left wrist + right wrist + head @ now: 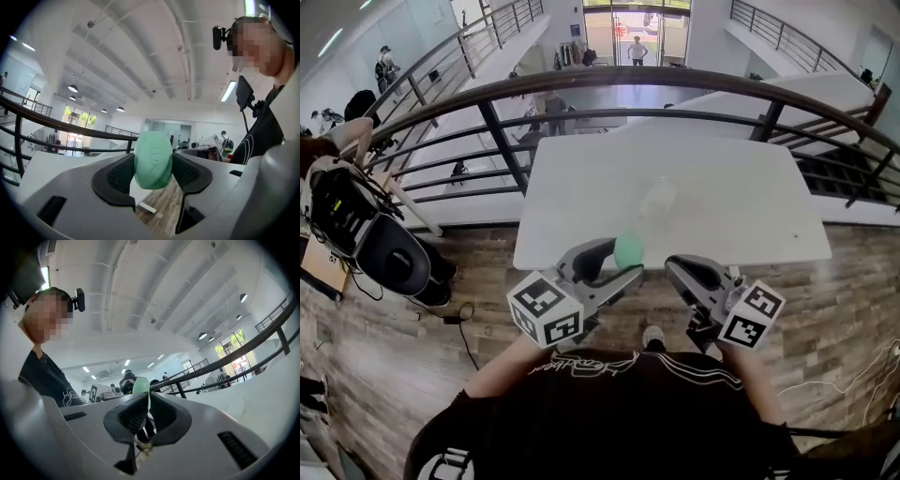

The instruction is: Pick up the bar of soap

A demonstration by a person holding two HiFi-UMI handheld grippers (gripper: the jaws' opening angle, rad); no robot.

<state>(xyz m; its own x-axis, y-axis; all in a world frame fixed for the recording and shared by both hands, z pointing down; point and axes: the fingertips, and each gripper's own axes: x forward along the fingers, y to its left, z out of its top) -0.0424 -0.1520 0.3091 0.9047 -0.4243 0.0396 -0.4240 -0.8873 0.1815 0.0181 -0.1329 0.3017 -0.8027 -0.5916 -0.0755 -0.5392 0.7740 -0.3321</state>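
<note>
A pale green oval bar of soap (629, 249) is held in the air over the near edge of the white table (722, 206). My left gripper (624, 260) is shut on it; in the left gripper view the soap (153, 159) stands upright between the two black pads (117, 176), gripped by its sides. My right gripper (675, 266) hovers just right of the soap, tilted upward, its jaws together with nothing in them. In the right gripper view the soap (140, 385) peeks out behind the closed pads (132, 414).
A faint clear round thing (659, 197) lies mid-table. A dark metal railing (675, 84) curves behind the table over an open drop. A backpack and black chair (356, 225) stand at left on the wood floor (394, 356).
</note>
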